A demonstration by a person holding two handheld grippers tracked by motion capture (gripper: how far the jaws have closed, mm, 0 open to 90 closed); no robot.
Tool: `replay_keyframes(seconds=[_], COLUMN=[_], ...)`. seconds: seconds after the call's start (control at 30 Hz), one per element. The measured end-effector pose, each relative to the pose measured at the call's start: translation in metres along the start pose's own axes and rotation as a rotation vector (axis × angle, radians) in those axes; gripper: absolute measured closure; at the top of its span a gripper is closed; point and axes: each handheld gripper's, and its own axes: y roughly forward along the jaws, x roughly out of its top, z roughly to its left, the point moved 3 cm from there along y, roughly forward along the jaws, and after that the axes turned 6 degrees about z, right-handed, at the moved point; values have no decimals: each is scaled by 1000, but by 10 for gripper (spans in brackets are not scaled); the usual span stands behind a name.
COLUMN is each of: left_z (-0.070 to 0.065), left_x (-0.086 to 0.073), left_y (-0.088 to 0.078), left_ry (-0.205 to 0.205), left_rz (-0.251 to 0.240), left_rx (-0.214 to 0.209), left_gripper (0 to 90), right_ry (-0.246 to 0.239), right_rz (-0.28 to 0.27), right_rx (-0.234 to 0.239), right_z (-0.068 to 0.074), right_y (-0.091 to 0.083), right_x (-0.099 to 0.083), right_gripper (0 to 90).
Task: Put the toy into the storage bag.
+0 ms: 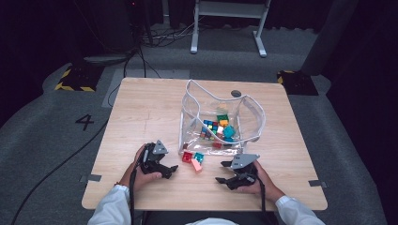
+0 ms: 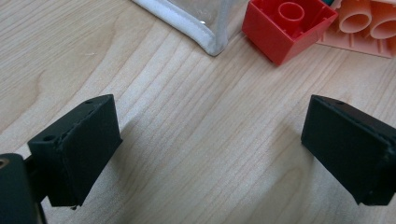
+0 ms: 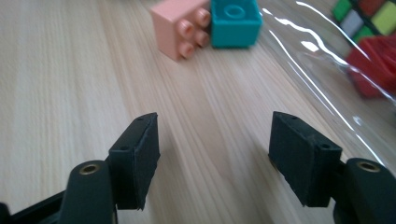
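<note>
Three toy bricks lie on the wooden table [image 1: 141, 117] just in front of a clear plastic bag [image 1: 220, 117]: a red brick [image 1: 187, 156], a teal brick [image 1: 199, 157] and a pink brick [image 1: 196, 165]. My left gripper [image 1: 169, 166] rests to their left, open, with bare wood between its jaws; ahead of it are the red brick [image 2: 287, 25] and pink brick [image 2: 369, 28]. My right gripper [image 1: 223, 172] is on their right, open and holding nothing, low over the table. It points at the pink brick [image 3: 180, 28] and teal brick [image 3: 235, 23].
The bag holds several colourful bricks and a puzzle cube [image 3: 369, 16]; its white-trimmed edge [image 2: 187, 25] lies near the left gripper. A round dark grommet [image 1: 236, 93] sits at the table's back. Bare wood spreads over the table's left half and front edge.
</note>
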Motion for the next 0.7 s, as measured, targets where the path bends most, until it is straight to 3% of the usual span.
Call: replay_keyframes(seconds=[0.1,0.23,0.33,0.43,0.47,0.7], left_z=[0,0,0,0,0,0], left_x=[0,0,0,0,0,0], left_y=[0,0,0,0,0,0], left_ry=[1,-1,1,1,0,-1], left_rz=[1,-1,0,0,-1,-1], left_rx=[0,2,1,0,1,2], left_gripper=[46,46,46,46,46,46], right_ry=[-12,-51,-54,-31,-4,15], right_rz=[2,-6,-1,-5,6,-11], right_rx=[-10,15,27,5,-2,-37], right_z=[8,24,34,34,34,33], right_y=[11,26,35,40,41,49], right_x=[10,26,35,41,42,50], right_gripper=[351,350,336,323,323,321])
